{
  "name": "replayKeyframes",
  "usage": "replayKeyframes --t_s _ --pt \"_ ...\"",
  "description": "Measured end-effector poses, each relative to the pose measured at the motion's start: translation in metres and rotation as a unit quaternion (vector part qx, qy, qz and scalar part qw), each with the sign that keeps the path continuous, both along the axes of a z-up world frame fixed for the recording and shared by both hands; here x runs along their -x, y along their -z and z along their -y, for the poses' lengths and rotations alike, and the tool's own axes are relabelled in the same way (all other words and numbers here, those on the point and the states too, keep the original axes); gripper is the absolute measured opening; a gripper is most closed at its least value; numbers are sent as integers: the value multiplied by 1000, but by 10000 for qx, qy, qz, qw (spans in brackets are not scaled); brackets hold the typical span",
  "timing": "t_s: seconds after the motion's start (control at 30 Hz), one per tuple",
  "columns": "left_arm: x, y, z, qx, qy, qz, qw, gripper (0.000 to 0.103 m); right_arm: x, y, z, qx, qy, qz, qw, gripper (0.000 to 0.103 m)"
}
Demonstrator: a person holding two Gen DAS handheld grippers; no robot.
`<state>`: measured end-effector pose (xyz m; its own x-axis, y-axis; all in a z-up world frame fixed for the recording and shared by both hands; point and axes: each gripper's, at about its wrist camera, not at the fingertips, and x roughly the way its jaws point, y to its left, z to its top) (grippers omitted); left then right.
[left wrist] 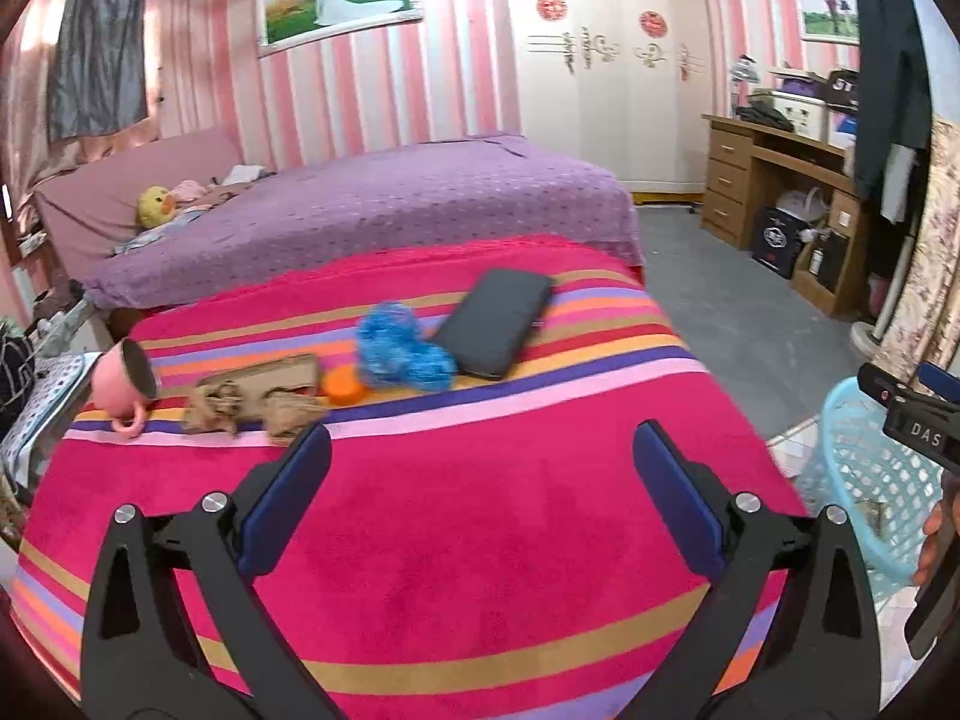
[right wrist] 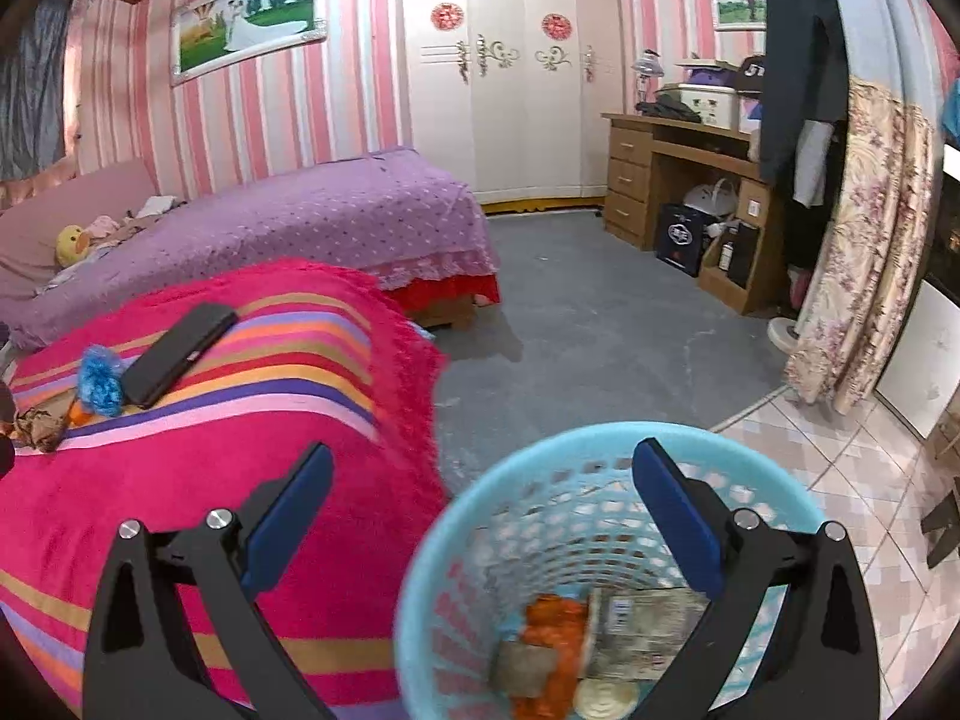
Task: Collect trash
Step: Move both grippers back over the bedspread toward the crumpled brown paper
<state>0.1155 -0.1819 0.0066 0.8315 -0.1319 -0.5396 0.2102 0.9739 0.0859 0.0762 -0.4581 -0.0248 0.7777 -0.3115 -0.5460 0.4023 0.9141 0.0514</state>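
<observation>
Here crumpled brown paper [left wrist: 252, 399] lies on the striped blanket [left wrist: 456, 540], both grippers spread empty

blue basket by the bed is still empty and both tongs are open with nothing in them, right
Not quite: the blue basket is not empty. The right wrist view shows orange scraps and crumpled paper at its bottom. The rest holds: left tongs and right tongs are open with nothing in them.
</observation>
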Motion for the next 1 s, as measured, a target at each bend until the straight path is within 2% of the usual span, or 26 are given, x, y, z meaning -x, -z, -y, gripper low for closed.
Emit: replayKeyframes --t_s 0.37,0.57,0.77,1.0 --pt "-36 22 -81 57 -631 -156 9979 97 -34 2 -72 442 -614 -161 9970 97" --pt "-51 26 -114 213 -850 -288 9957 97 -44 3 -96 495 -836 -230 9950 97" --pt "-58 31 -136 130 -1005 -294 9944 97 -56 -1 -117 450 -997 -180 9938 97" --pt "-70 36 -160 344 -1116 -501 9919 97 -74 -7 -138 398 -1185 -195 9920 97"
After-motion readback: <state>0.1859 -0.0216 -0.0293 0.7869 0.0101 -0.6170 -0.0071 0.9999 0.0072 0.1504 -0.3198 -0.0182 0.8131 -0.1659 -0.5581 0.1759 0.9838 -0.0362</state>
